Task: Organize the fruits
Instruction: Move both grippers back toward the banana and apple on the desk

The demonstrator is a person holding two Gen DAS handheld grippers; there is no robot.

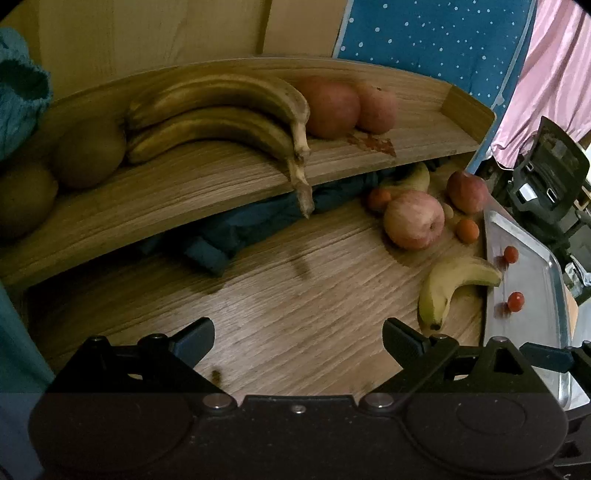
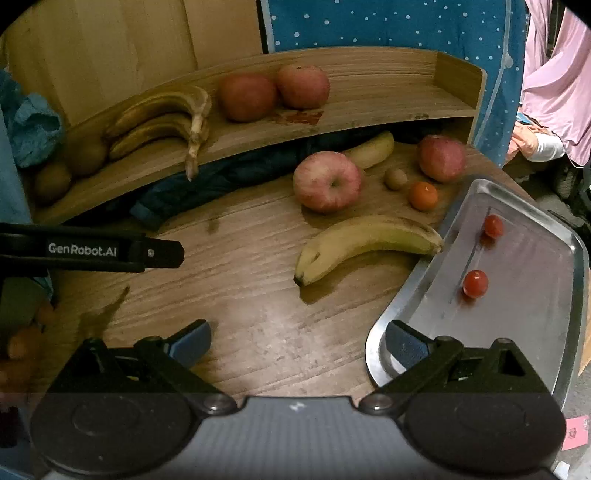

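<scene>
A wooden shelf (image 1: 207,184) (image 2: 369,110) holds two brown bananas (image 1: 221,118) (image 2: 159,118), two red apples (image 1: 332,107) (image 2: 247,98) and two kiwis (image 1: 88,151) (image 2: 86,155). On the table lie a yellow banana (image 2: 365,243) (image 1: 450,284), a pink apple (image 2: 327,182) (image 1: 413,219), another apple (image 2: 441,157) (image 1: 467,192), a second banana (image 2: 373,149), an orange (image 2: 423,195) (image 1: 467,230) and a small kiwi (image 2: 395,179). A steel tray (image 2: 517,317) (image 1: 532,243) holds two cherry tomatoes (image 2: 475,283) (image 1: 515,301). My left gripper (image 1: 299,338) and right gripper (image 2: 297,341) are open and empty above the table.
Dark blue cloth (image 1: 236,229) (image 2: 229,173) lies under the shelf. A teal cloth (image 1: 18,96) sits at the left. A blue dotted fabric (image 2: 388,26) and pink cloth (image 2: 554,74) hang behind. The left gripper's body (image 2: 92,251) shows at the right wrist view's left edge.
</scene>
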